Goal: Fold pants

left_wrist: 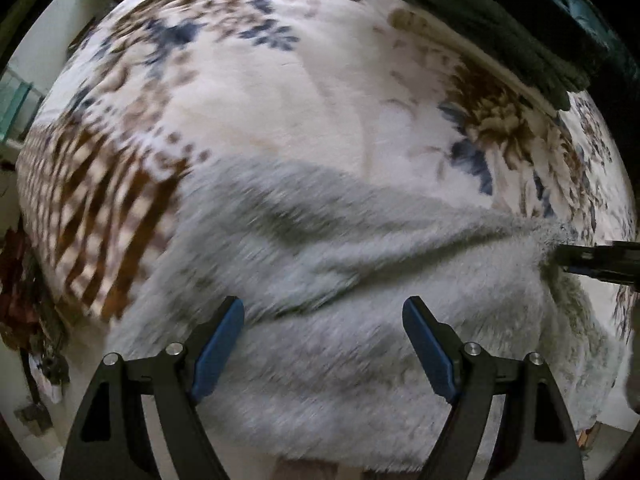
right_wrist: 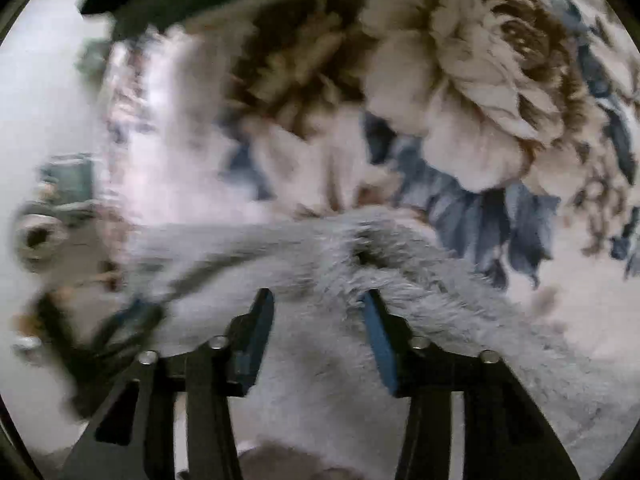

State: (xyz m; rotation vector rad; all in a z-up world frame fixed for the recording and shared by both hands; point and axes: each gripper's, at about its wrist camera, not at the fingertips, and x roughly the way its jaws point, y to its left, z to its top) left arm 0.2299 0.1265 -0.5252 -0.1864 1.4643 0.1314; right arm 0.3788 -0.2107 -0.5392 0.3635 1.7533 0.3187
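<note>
Item: pants (left_wrist: 360,280), grey and fluffy, lying bunched across a floral bedspread (left_wrist: 280,112). Not flat; a ridge and loose creases run through the middle.

Left tool (left_wrist: 323,312): released, jaws wide, hovering over the fabric with nothing between them.

Right tool (right_wrist: 318,300): jaws part-spread with fluffy cloth lying between them (whether it is truly pinched I cannot tell, the views being blurred).

Progress, by judgement: early. No neat fold shows; spreading or a first fold seems underway, and the stacking folds are left to do.

Also present: dark cloth (left_wrist: 500,32) at the far edge.
</note>
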